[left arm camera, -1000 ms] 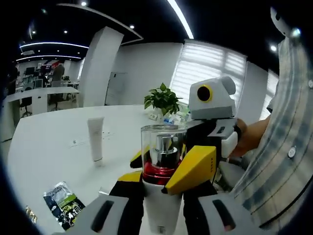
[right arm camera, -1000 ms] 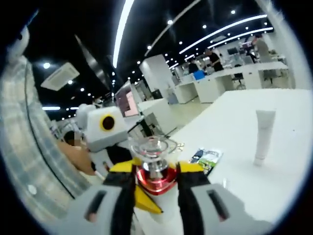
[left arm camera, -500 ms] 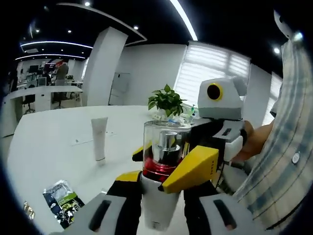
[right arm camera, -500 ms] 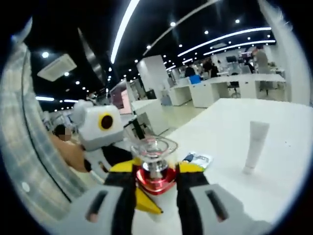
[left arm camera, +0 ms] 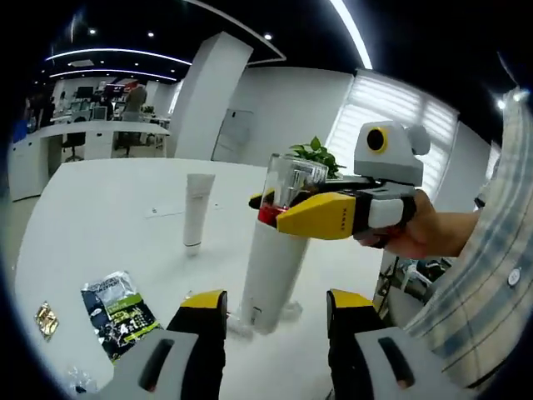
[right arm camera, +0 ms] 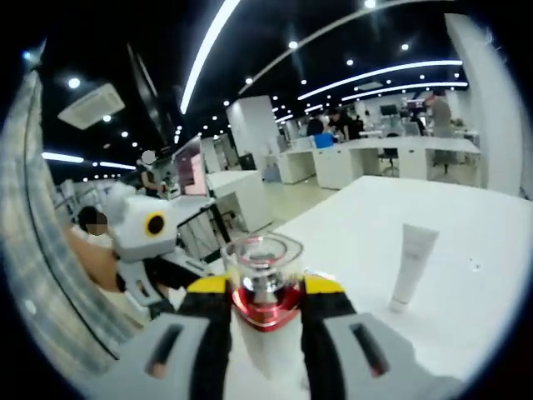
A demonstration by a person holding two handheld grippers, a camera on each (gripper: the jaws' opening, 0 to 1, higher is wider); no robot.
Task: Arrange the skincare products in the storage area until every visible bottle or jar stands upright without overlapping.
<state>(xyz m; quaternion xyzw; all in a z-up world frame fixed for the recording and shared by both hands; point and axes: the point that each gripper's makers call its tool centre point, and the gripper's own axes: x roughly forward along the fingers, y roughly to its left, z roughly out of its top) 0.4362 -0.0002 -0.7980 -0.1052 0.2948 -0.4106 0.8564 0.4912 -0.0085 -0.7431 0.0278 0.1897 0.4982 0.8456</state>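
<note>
- Left gripper (left arm camera: 275,312), low in the left gripper view, has its yellow-tipped jaws spread apart with nothing between them; the foot of the pump bottle (left arm camera: 272,267) stands just ahead of the gap, on the white table (left arm camera: 100,200).
- Right gripper (left arm camera: 321,215) reaches in from the right of that same view and pinches the bottle at its red collar, just under the clear cap; a hand (left arm camera: 425,235) and a checked sleeve (left arm camera: 491,267) show behind it.
- Bottle leans a little in that view, though the camera's own roll may account for some of it, so I cannot say how true it stands.
- To do this step well, I would say: square the bottle onto its base while it is held by the neck, check that it does not rock, then open the jaws straight sideways so nothing tips it.
- Left of the bottle a white tube (left arm camera: 196,208) stands on its cap, well apart; a foil sachet (left arm camera: 121,310) lies flat at lower left, near but not touching.
- A potted plant (left arm camera: 315,154) sits behind the bottle.
- In the right gripper view the right gripper (right arm camera: 265,304) sits at bottom centre, jaws pressed on the red collar of the bottle (right arm camera: 260,275), with the left gripper (right arm camera: 146,242) at middle left and the tube (right arm camera: 412,262) upright at the right.
</note>
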